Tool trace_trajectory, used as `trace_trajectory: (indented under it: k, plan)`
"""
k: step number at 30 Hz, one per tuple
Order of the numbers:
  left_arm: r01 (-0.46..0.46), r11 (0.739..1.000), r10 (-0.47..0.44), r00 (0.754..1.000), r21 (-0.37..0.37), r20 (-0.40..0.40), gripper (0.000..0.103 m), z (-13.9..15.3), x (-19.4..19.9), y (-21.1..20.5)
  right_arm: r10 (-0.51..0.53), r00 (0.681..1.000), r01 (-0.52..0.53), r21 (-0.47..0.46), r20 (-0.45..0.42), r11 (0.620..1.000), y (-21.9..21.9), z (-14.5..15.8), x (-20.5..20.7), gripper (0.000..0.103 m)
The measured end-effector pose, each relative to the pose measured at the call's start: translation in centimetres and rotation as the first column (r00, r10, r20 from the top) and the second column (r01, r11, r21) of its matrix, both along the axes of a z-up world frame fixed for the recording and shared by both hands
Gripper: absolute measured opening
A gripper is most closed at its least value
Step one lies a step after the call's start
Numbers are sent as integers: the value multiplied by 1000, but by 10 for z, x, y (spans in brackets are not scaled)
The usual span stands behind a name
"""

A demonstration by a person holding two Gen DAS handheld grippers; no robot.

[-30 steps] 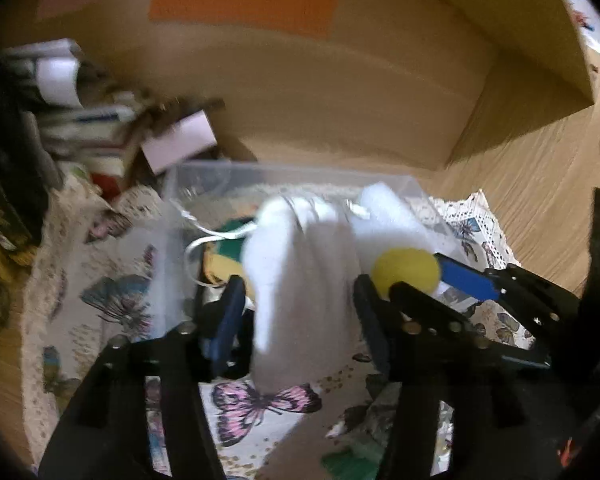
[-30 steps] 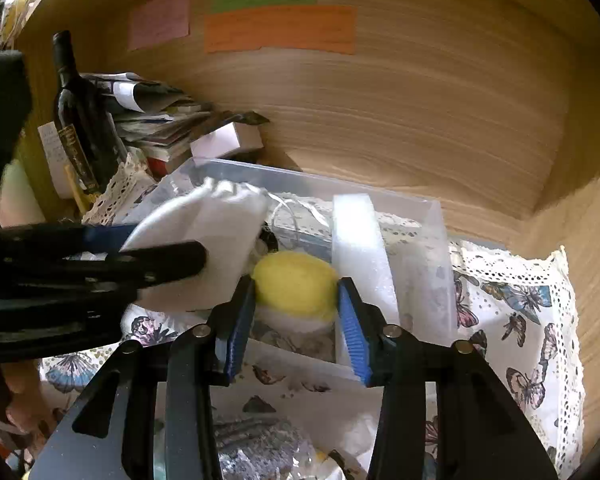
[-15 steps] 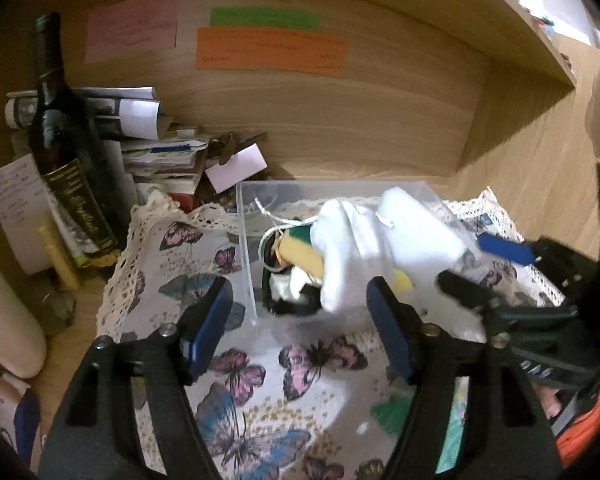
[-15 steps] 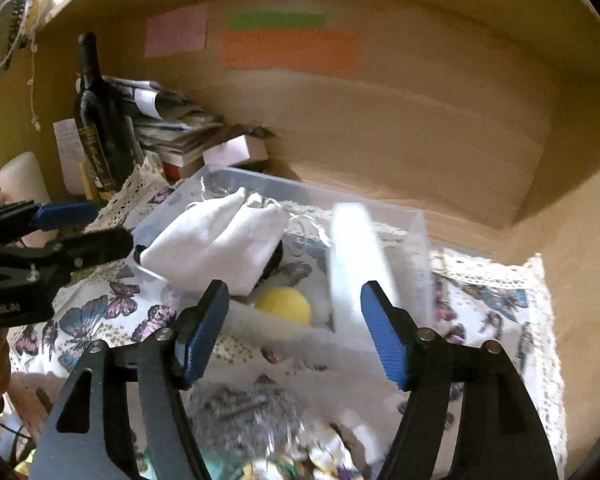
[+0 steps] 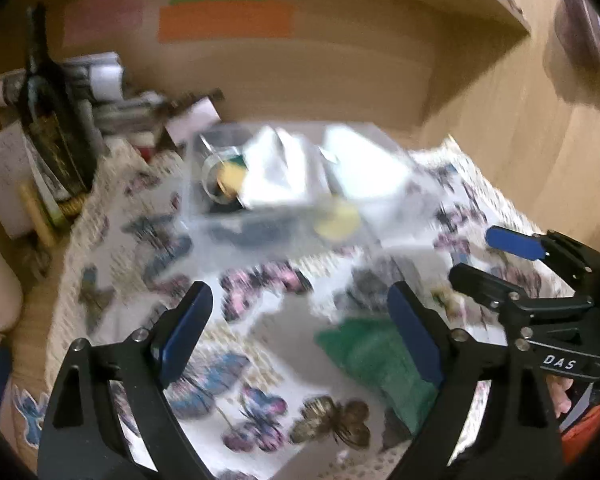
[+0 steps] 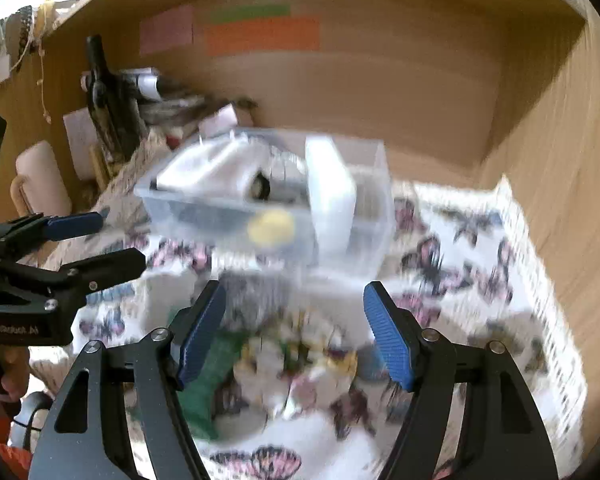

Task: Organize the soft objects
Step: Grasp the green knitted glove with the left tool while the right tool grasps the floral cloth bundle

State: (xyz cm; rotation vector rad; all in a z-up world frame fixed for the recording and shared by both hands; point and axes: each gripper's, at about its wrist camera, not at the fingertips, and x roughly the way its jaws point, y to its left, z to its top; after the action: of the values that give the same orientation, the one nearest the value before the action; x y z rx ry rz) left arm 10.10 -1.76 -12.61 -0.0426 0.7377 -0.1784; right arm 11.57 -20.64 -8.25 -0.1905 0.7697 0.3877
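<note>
Right wrist: foam block (image 6: pixel 331 192) upright, leaning on bin (image 6: pixel 380 216)

A clear plastic bin (image 6: pixel 340 236) holds a white cloth pouch (image 6: pixel 216 172), a yellow ball (image 6: pixel 270 226) against its front wall, and a white foam block (image 6: pixel 330 192) upright beside the ball.

- The bin (image 6: pixel 376 216) stands toward the back edge of the cloth (image 6: pixel 480 264).
- In the bin: a pouch (image 6: pixel 212 172) at left, a ball (image 6: pixel 270 226) against the front wall, a foam block (image 6: pixel 328 200) at right.
- A bottle (image 5: pixel 52 120) and a paper stack (image 5: pixel 112 92) sit off the cloth's back-left corner.
</note>
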Motion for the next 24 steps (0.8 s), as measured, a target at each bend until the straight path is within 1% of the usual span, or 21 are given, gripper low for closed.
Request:
trace_trajectory:
  k: [5, 8, 9, 11, 12, 14, 15, 16, 17, 18, 20, 22, 23, 24]
  plan:
    - [40, 999, -40, 996, -4, -74, 90, -25, -7, -19, 7, 996, -8, -16, -89, 1000, -4, -31, -7, 68]
    - [52, 999, -52, 994, -4, -93, 90, -34, -9, -29, 11, 992, -15, -32, -126, 999, -4, -48, -8, 68]
    - [55, 998, -55, 994, -3, -93, 90, -36, -10, -33, 5, 991, -11, -42, -131, 999, -4, -53, -8, 65]
    - [62, 998, -61, 994, 6, -95, 90, -39, -8, -37, -8, 991, 1, -53, -136, 999, -4, -58, -7, 54]
    - [69, 998, -68, 992, 6, -104, 90, -42, -8, -41, -17, 991, 11, -47, -133, 999, -7, -59, -6, 51]
    - [76, 997, -77, 989, -11, -127, 89, -47, -6, -44, -40, 991, 37, -28, -130, 999, -13, -58, -5, 30]
    - [75, 997, -77, 987, -19, -138, 88, -50, -4, -45, -54, 990, 51, -22, -129, 998, -16, -57, -4, 26]
    - [73, 997, -76, 986, -24, -148, 84, -52, -3, -46, -61, 989, 60, -12, -131, 998, -21, -56, -4, 20]
    - [74, 997, -78, 984, -33, -163, 81, -56, -1, -48, -65, 989, 66, 1, -134, 998, -25, -56, -4, 18]
    - [75, 996, -80, 982, -39, -171, 76, -57, 1, -49, -69, 988, 74, 25, -137, 997, -30, -54, -4, 18]
    - [61, 997, -67, 985, -36, -161, 71, -58, 2, -50, -78, 989, 84, 44, -127, 995, -36, -50, -7, 17]
    - [62, 998, -66, 985, -27, -157, 55, -58, 3, -51, -89, 991, 93, 35, -104, 995, -36, -46, -11, 17]
    - [65, 998, -67, 986, -15, -153, 50, -57, 3, -52, -91, 991, 94, 33, -94, 995, -35, -44, -13, 17]
    - [71, 997, -72, 985, -11, -154, 38, -57, 3, -53, -92, 992, 94, 31, -85, 995, -35, -42, -15, 17]
